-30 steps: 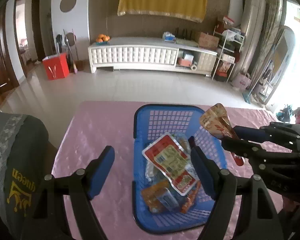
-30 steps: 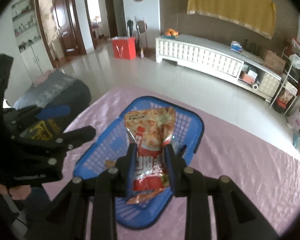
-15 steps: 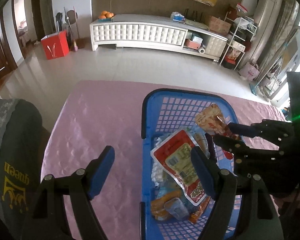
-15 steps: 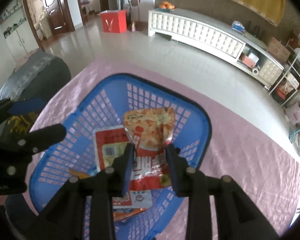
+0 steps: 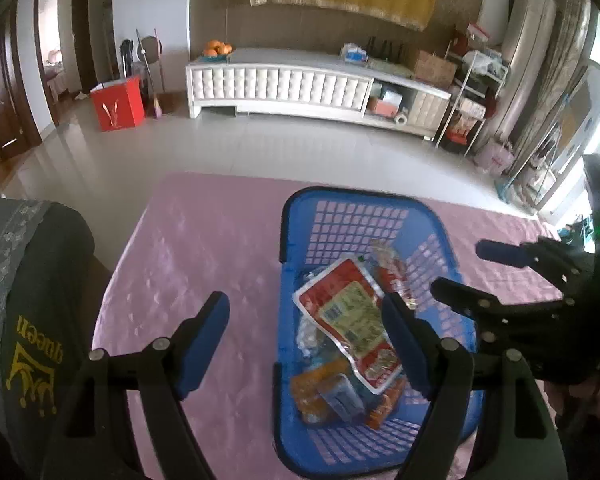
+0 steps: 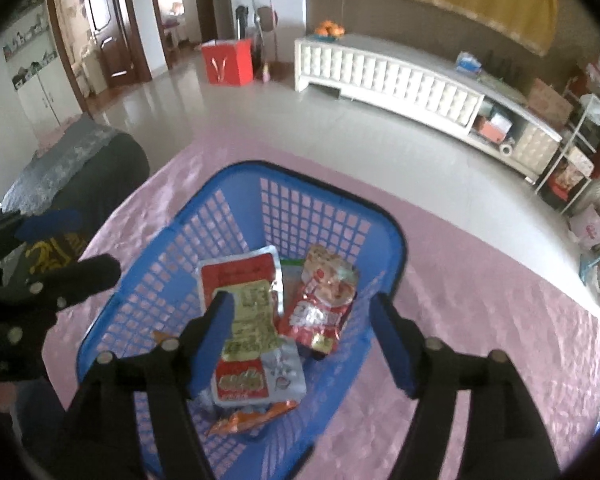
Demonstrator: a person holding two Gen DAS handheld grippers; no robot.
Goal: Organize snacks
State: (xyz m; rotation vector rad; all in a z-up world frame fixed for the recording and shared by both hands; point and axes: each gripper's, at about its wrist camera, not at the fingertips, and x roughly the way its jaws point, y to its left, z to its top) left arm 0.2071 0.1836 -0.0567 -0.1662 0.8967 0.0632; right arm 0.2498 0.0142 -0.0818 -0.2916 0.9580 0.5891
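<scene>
Right gripper [image 6: 304, 320] hangs over the blue basket [image 6: 236, 176], its jaws opening with nothing pressed between the pads; the red snack bag [image 6: 320, 300] lies loose inside the basket beneath them, beside the red-and-yellow flat packet [image 6: 248, 296]. An orange packet [image 6: 252, 420] sits at the basket's near end. Left gripper [image 5: 304, 340] stands wide apart and empty, one finger over the pink tablecloth [image 5: 204, 248], the other over the basket. A dark cushioned chair [image 5: 32, 300] stands beside the table.
</scene>
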